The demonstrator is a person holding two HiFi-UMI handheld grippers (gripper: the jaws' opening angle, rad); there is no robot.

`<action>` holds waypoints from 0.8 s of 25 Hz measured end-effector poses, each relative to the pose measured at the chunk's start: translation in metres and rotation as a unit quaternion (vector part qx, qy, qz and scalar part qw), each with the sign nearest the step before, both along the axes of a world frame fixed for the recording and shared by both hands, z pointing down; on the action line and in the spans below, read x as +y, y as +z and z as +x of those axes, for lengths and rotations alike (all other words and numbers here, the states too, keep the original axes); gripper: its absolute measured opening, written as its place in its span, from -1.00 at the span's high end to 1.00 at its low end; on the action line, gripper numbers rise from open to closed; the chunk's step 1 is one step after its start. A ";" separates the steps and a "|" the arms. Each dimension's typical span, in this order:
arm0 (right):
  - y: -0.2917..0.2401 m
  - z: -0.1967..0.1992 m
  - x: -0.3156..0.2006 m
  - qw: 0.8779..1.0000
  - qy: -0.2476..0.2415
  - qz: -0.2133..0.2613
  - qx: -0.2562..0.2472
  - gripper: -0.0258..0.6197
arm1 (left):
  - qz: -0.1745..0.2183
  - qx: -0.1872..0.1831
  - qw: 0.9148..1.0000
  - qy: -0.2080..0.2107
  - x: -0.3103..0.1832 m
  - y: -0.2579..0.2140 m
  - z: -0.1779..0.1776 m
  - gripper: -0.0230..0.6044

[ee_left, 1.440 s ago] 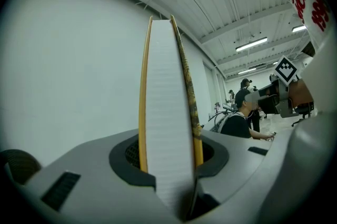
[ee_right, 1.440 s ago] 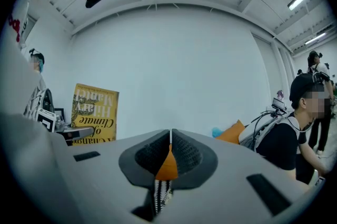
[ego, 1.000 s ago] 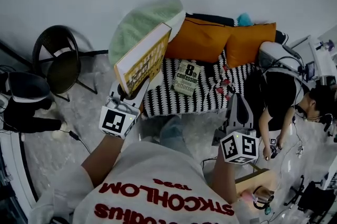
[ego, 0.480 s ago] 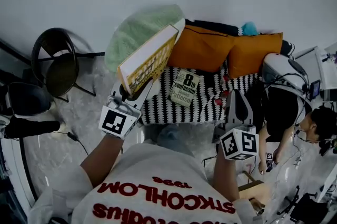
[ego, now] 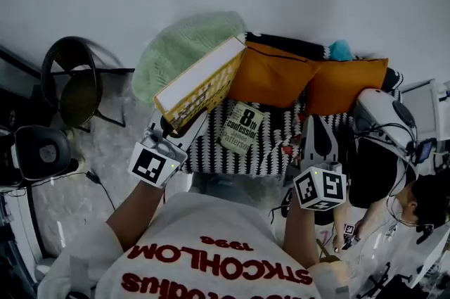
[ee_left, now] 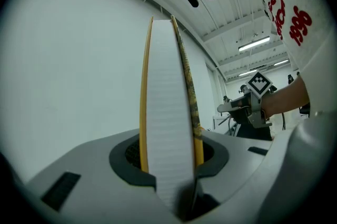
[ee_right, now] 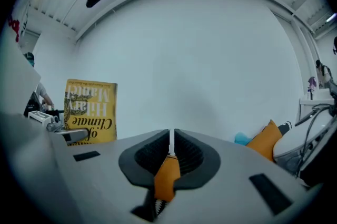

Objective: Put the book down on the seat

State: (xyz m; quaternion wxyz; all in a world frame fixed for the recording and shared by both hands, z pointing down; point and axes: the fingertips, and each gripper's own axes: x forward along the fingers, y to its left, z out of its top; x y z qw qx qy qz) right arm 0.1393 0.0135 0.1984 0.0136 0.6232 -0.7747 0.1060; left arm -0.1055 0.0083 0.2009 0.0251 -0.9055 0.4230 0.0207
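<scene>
The left claw (ee_left: pixel 169 167) is clenched about halfway on the lower edge of the book (ego: pixel 200 83), its dark pads pressing the yellow covers from both sides, with the white page block standing upright between them. The book is held in the air at a tilt, above the left end of the seat (ego: pixel 211 150), and touches nothing but the claw. In the head view it overlaps the green knitted cushion (ego: pixel 179 48) behind it and the edge of the nearer of two orange cushions (ego: pixel 274 76). The right claw (ee_right: pixel 171 146) is clenched fully, its ribbed pads together with only a thin slit between them and nothing gripped; it hovers level over the right part of the seat, well apart from the book. The seat carries a black-and-white zigzag throw (ego: pixel 278 139), and on it lies a pale paperback (ego: pixel 242 127), near the spot below the held book. A black chair (ego: pixel 74 86) stands on the floor to the left, beside the seat. Another person (ego: pixel 415 202) sits at the far right among cables. A plain white wall (ee_right: pixel 200 59) fills the background.
</scene>
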 end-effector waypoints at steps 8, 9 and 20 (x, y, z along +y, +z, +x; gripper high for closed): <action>0.006 0.027 -0.039 0.999 -0.036 0.000 -0.004 0.83 | -0.009 -0.002 0.999 0.031 -0.023 0.014 0.043 0.44; 0.010 0.028 -0.041 0.999 -0.043 -0.005 -0.006 0.83 | -0.010 0.000 0.999 0.037 -0.025 0.015 0.048 0.44; 0.056 0.006 -0.053 0.993 -0.096 -0.053 -0.042 0.50 | -0.052 -0.011 0.994 0.098 -0.037 0.043 0.068 0.44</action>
